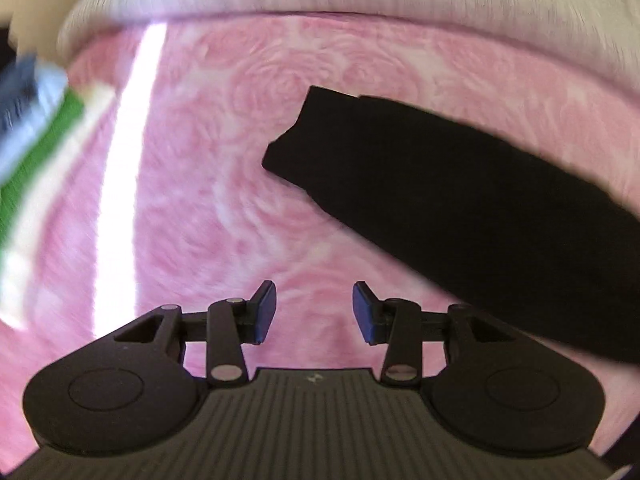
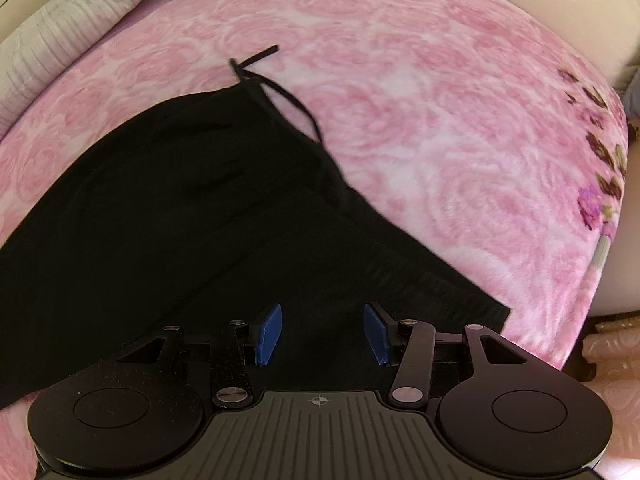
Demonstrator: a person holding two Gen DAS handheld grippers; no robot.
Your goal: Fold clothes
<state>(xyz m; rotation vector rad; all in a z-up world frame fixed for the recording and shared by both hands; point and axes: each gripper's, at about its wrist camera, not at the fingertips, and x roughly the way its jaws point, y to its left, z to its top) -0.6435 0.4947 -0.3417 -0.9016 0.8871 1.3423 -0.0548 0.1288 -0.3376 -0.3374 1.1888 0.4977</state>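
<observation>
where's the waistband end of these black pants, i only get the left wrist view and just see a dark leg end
Observer: In the right wrist view the black pants have a drawstring at their far end, lying on the pink blanket.
Operator: is the right one holding anything
Observer: No. The right gripper hangs over the pants with its jaws open and nothing between them.
Operator: anything near the bed edge on that side
Observer: The blanket has a dark floral border along its right edge.
</observation>
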